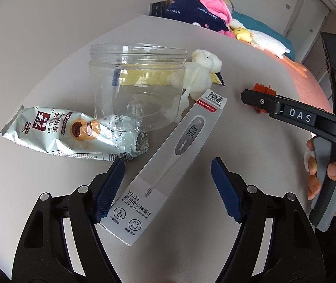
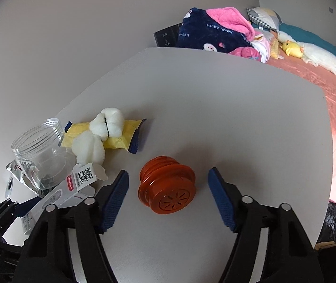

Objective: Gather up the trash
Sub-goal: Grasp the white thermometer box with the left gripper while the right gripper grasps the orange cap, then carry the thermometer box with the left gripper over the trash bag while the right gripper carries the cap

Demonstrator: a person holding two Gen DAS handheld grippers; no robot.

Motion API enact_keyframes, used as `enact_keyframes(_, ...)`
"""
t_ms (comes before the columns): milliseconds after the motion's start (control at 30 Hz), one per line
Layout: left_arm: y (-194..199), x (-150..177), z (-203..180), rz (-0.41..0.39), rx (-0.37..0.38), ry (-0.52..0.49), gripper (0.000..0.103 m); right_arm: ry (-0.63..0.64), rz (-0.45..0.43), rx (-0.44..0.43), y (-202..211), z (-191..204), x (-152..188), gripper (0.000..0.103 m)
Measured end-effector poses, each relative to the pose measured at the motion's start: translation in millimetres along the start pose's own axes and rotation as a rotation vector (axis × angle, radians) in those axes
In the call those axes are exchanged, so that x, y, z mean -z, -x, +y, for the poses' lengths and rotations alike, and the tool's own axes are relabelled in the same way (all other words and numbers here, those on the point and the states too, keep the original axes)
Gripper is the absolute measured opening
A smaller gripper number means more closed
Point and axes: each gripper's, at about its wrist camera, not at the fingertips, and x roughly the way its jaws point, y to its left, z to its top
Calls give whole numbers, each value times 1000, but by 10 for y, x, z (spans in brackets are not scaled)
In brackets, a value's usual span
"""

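Left gripper (image 1: pixel 168 189) spread wide astride thermometer box (image 1: pixel 168 162); right gripper (image 2: pixel 168 200) wide around orange ribbed plug (image 2: pixel 167 184) on table (image 2: pixel 238 118). Risk: round plug rolling from closing pads.

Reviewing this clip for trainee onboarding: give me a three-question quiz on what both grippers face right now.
1. True or false: the right gripper is shut on the orange lid.
2. What lies between the left gripper's open fingers? A) snack wrapper B) thermometer box C) clear jar
3. Fill in: the white tissue wad lies on a ___ packet.

Key: 1 false, the fingers are apart; 2 B; 3 yellow.
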Motion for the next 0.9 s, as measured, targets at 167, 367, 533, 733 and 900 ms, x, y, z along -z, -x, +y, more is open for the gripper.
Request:
enact_keyframes(167, 6, 0, -65, -24, -7, -12, 39, -1, 0, -14, 36, -35, 43, 46)
enact_keyframes(367, -8, -3, -110, -34, -9, -2, 30, -22, 1, -24, 127, -84, 130, 46)
enact_keyframes(533, 51, 22, -171, -46, 1, -2, 30, -31, -4, -30, 237, -128, 203, 46)
enact_keyframes(733, 163, 87, -333, -57, 27, -15, 30, -43, -17, -32, 435, -178, 296, 46)
enact_keyframes(900, 279, 161, -501, -69, 48, -30, 30, -54, -36, -28, 639, -231, 386, 46)
